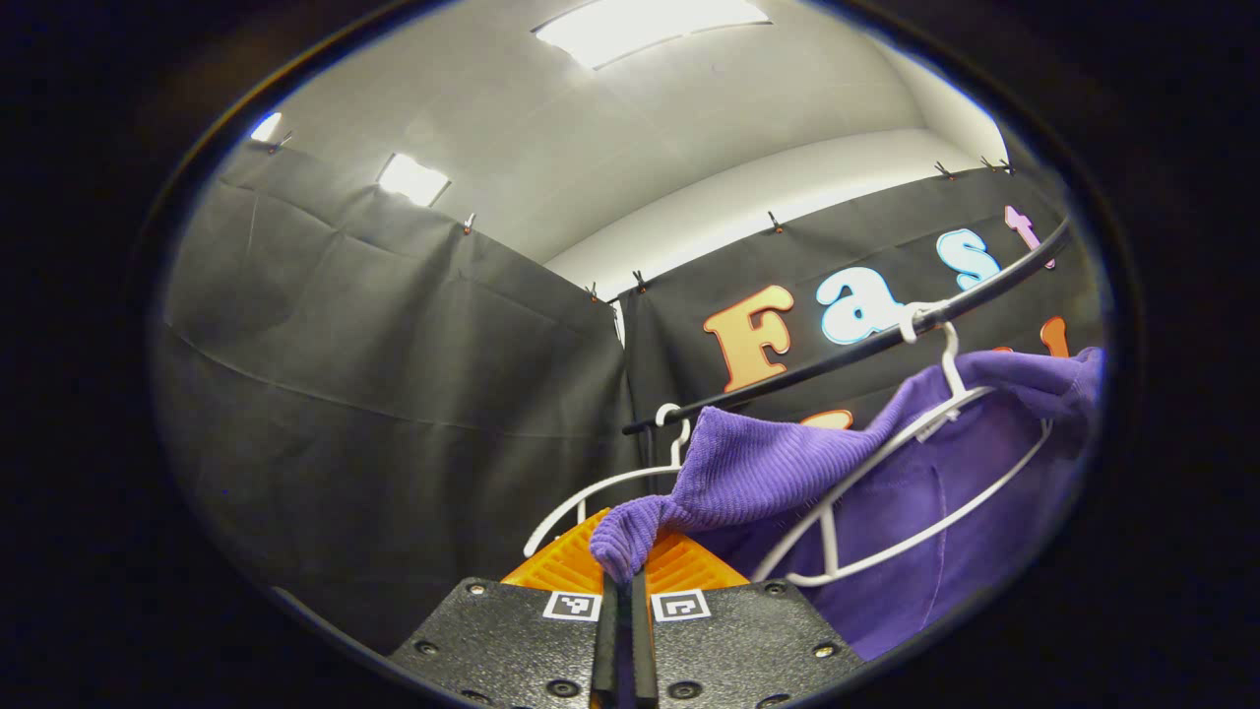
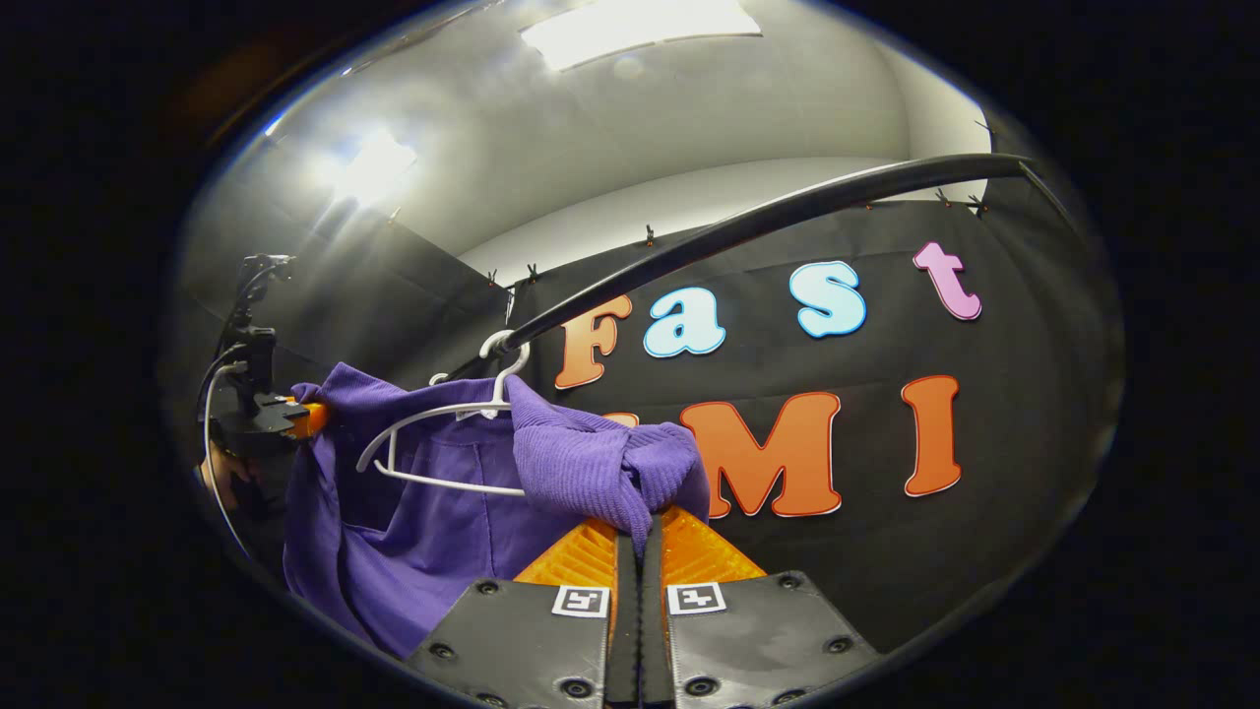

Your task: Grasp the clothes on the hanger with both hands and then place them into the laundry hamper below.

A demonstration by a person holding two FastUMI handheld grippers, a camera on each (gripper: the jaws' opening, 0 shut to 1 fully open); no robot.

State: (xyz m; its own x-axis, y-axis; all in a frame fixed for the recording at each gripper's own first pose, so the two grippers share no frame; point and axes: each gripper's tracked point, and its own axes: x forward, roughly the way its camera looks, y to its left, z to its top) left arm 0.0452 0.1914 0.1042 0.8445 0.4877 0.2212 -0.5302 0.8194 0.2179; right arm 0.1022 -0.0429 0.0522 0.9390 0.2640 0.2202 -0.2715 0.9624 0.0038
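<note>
A purple knitted garment (image 1: 886, 492) hangs on a white hanger (image 1: 915, 463) hooked over a black rail (image 1: 847, 350). My left gripper (image 1: 622, 576) is shut on one shoulder of the garment, the cloth bunched between its orange fingers (image 1: 566, 566). In the right gripper view the same garment (image 2: 433, 522) drapes from the hanger (image 2: 443, 448) under the rail (image 2: 748, 222). My right gripper (image 2: 638, 537) is shut on the other shoulder, purple cloth pinched between its orange fingers (image 2: 704, 551). The left gripper (image 2: 295, 418) appears at the far side of the garment, held by a hand (image 2: 231, 473).
A second white hanger (image 1: 610, 483) hangs bare on the rail near its end, just behind my left gripper. Black cloth walls close in the booth on both sides. Ceiling lights (image 1: 650, 25) are overhead.
</note>
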